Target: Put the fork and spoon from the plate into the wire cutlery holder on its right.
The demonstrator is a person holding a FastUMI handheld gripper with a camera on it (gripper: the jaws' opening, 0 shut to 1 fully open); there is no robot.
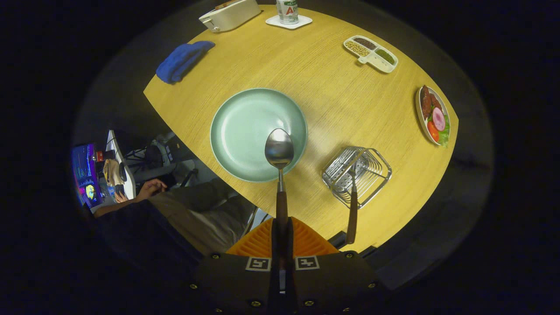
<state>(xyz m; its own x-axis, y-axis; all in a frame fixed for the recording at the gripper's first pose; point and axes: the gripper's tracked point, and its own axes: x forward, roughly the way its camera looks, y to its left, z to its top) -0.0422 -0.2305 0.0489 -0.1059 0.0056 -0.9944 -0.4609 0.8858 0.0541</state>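
My gripper point(281, 236) is shut on the brown handle of the spoon point(279, 153), held high above the table. The spoon's steel bowl hangs over the near rim of the pale green plate point(245, 127), which lies bare on the wooden table. To the plate's right stands the wire cutlery holder point(372, 166). The fork point(352, 205) stands in the holder, tines down inside the wires and brown handle sticking out toward me.
Round wooden table point(323, 87) with a blue cloth point(183, 61), a white toaster point(229, 15), a can on a coaster point(287, 13), a divided dish of beans point(371, 53) and a plate of food point(433, 116) around its far rim. A seated person's legs point(197, 214) lie left of the fingers.
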